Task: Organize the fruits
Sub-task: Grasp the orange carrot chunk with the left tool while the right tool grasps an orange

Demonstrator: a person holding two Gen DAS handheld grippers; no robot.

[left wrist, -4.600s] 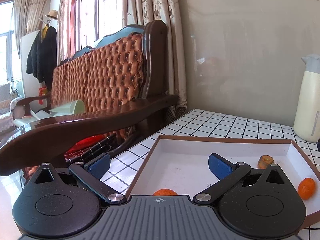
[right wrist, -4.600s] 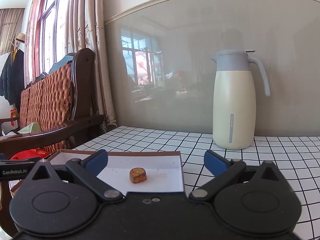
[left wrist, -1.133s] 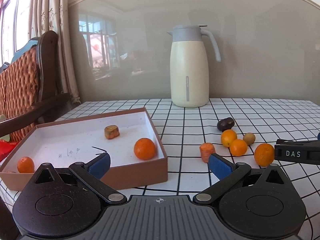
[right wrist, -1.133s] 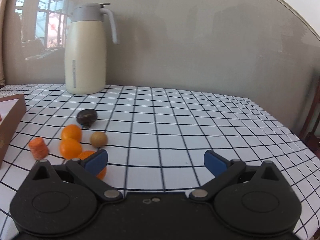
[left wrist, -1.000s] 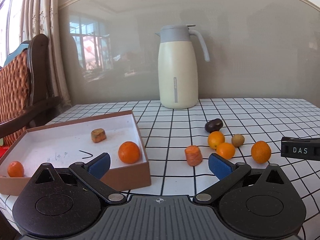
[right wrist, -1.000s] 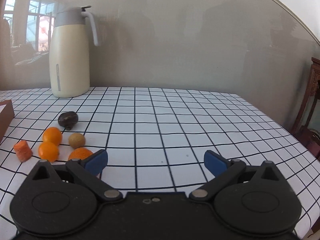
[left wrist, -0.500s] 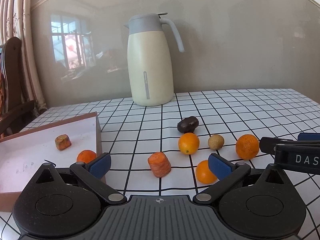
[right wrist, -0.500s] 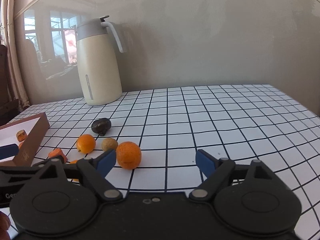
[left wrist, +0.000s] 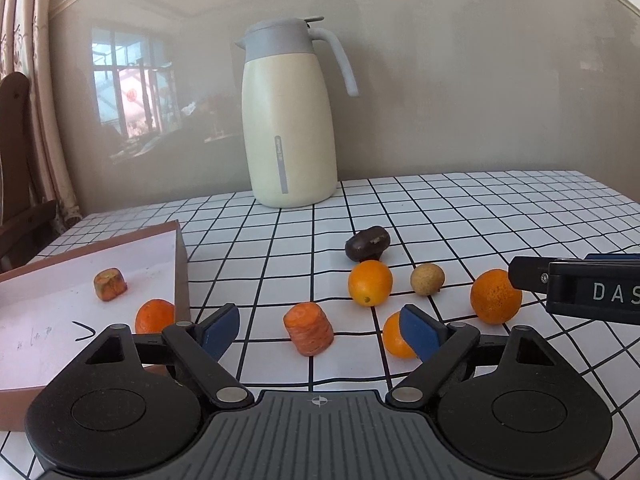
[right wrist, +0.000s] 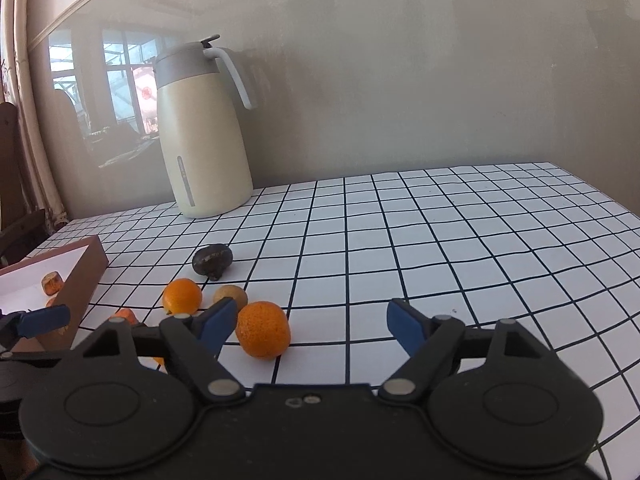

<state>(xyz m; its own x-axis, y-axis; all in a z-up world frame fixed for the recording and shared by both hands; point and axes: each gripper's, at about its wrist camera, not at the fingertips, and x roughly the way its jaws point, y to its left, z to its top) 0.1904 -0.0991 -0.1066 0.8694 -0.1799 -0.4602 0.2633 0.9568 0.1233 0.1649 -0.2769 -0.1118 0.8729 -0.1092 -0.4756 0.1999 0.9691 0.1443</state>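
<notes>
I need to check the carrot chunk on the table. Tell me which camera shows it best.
The left wrist view: the carrot chunk stands whole and unobstructed on the table. In the right wrist view only a sliver peeks above the right tool's own body.

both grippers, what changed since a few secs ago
Both swung right, from the box to the loose fruit. The left gripper now faces the carrot piece; the right gripper nears the big orange. Both remain open, holding nothing; fruit unmoved.

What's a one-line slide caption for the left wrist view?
Open left gripper lines up on an orange carrot chunk among loose oranges on the checked tablecloth, brown cardboard box at left, cream thermos jug behind.
</notes>
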